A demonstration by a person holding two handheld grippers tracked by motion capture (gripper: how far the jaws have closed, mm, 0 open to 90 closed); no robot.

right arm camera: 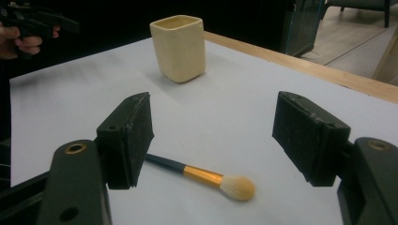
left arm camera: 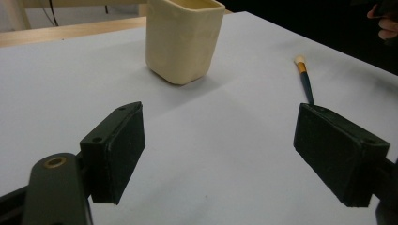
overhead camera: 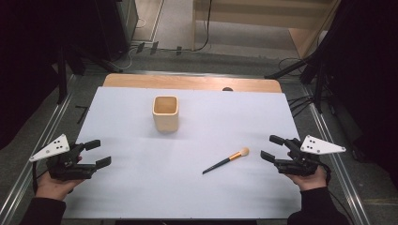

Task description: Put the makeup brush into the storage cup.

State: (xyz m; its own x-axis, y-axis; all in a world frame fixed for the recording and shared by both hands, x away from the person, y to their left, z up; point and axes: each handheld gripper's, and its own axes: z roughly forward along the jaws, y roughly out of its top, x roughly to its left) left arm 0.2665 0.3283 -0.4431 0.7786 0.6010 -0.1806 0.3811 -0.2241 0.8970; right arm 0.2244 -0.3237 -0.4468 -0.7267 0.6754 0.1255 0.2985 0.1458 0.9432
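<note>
While both hands rest at the near corners of the white-covered table, the left tongs and right tongs gape wide, holding nothing. Just beside the right tongs lies the dark-handled, gold-banded makeup brush, well short of the upright cream square cup.

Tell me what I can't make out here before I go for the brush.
- Cup bottom: high view, in shadow; both gripper views look from the side, below its rim.
- Brush handle end: right gripper view, behind a jaw; left gripper view, likewise.
- Dark spot on the table's far edge: too small.
</note>
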